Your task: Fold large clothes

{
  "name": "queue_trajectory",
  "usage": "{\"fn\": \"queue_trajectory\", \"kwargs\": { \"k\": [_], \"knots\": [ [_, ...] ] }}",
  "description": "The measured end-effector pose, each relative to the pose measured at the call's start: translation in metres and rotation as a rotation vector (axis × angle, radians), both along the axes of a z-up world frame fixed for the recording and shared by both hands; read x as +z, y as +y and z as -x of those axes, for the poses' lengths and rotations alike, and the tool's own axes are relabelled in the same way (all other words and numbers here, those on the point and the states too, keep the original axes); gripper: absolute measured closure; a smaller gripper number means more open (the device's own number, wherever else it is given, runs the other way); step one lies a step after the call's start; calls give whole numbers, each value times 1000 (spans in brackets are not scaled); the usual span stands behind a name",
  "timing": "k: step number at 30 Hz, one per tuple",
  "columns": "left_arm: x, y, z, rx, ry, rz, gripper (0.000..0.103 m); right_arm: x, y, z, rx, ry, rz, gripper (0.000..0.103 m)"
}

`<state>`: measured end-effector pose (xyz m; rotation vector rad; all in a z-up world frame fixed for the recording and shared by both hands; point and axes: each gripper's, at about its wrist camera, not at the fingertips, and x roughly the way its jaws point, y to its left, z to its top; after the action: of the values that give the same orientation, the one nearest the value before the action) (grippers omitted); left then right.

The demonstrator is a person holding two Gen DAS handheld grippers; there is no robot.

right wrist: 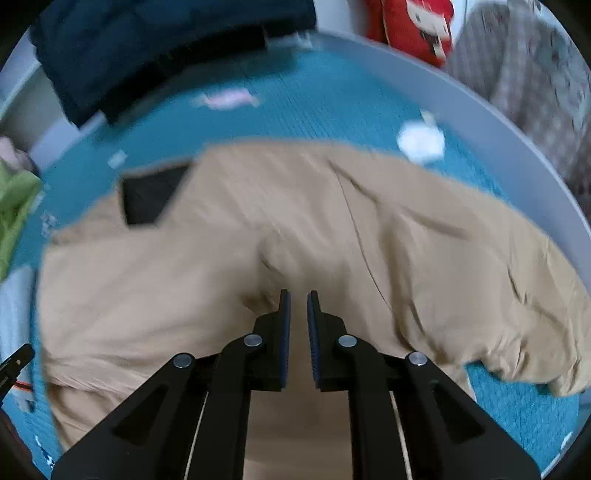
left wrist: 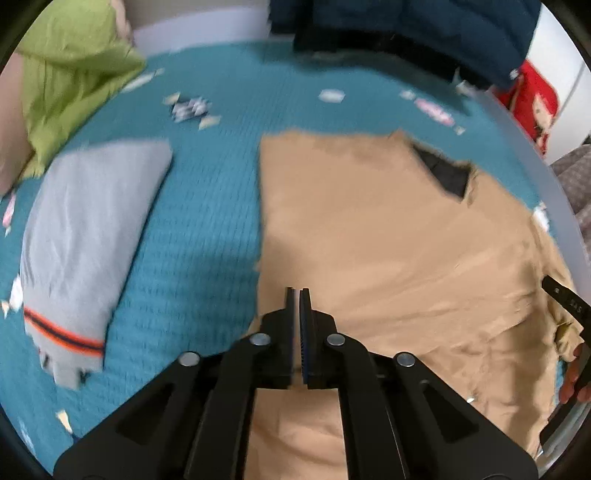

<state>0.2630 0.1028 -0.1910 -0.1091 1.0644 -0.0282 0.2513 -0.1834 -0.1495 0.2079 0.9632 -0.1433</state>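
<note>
A large tan garment lies spread on the teal bed cover, with a black lining patch showing at its far edge. My left gripper hovers over the garment's left part, jaws shut, with no cloth visible between them. In the right wrist view the same tan garment fills the middle, creased and bunched toward the right. My right gripper stands just above it with a narrow gap between the pads and nothing pinched. A hand on the other gripper's black body shows at the right edge.
A folded grey garment with an orange stripe lies to the left. A green garment sits at the far left, a dark blue one at the far edge. A red item and a grey blanket lie beyond the bed's pale rim.
</note>
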Motion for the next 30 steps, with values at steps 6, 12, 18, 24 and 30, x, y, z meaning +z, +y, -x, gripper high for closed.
{"fn": "queue_trajectory", "kwargs": {
  "k": [6,12,18,24,30],
  "knots": [
    [-4,-20,-51,-30,-52,90,99,-4,66,-37,154,-107,-37,91],
    [-40,-33,-84,-15,-12,54,99,-45,98,-66,233,1,52,96],
    [-51,12,-85,102,-10,5,100,-47,35,-65,108,46,122,97],
    [-75,45,-95,191,83,-60,100,-64,2,-65,73,70,104,97],
    [-56,50,-74,189,30,-25,99,-41,9,-51,63,13,101,95]
  ]
}}
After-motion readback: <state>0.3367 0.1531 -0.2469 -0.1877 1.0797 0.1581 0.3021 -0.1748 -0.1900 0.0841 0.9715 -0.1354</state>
